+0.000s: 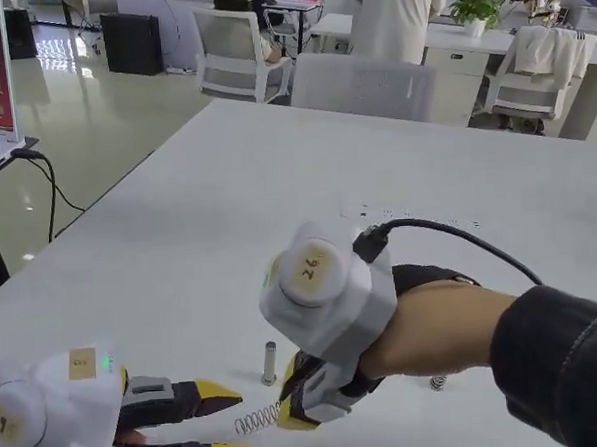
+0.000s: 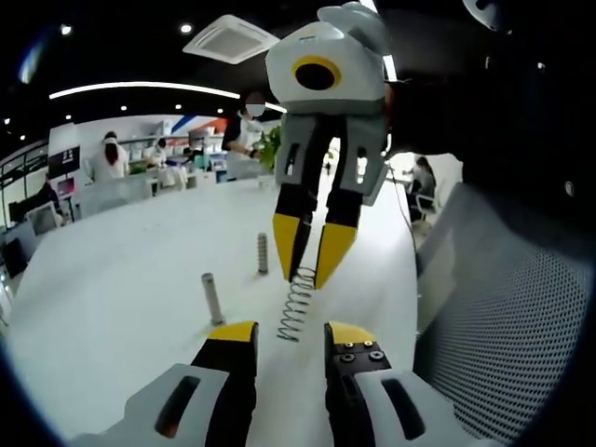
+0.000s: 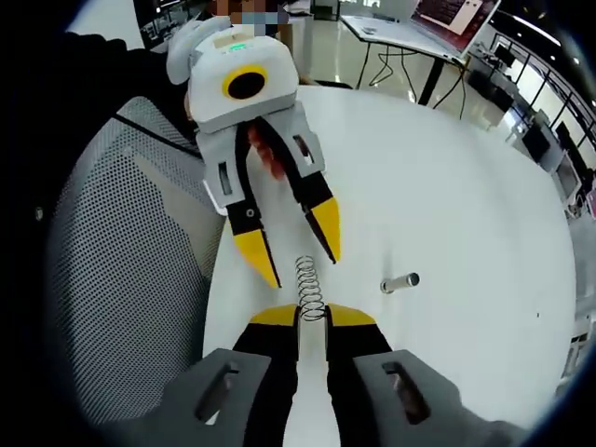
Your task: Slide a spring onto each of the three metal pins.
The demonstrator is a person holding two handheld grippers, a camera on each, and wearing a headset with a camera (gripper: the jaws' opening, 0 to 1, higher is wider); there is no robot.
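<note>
Head view: the spring (image 1: 257, 419) lies on the white table (image 1: 228, 207) at 6 o'clock; it is a thin, bright wire coil, open-wound, with its turns clearly separated; the right gripper (image 1: 289, 416), carried by a hand (image 1: 434, 332) in a dark sleeve, meets the coil's right end; the left gripper (image 1: 237, 423) enters from 8 o'clock with its yellow-tipped jaws spread; a short grey metal pin (image 1: 270, 363) stands upright just beyond the spring, bare.

Left gripper view: the left gripper's own jaws rise at 6 o'clock, set wide, gripping nothing; the spring runs from the gap between them up toward the centre, slightly tilted; whether its near end touches a jaw cannot be told; the right gripper descends from 12 o'clock with jaws narrow, pinching the coil's far end; two upright pins stand at 9 o'clock of the spring; the farther pin (image 2: 263, 253) looks ribbed; whether it carries a coil cannot be told.

Right gripper view: the right gripper's own jaws at 6 o'clock are drawn close, clamped on the spring's near end; the coil extends toward 12 o'clock, its free end reaching between the spread tips of the left gripper; one pin appears at 3 o'clock, apart from the spring.
</note>
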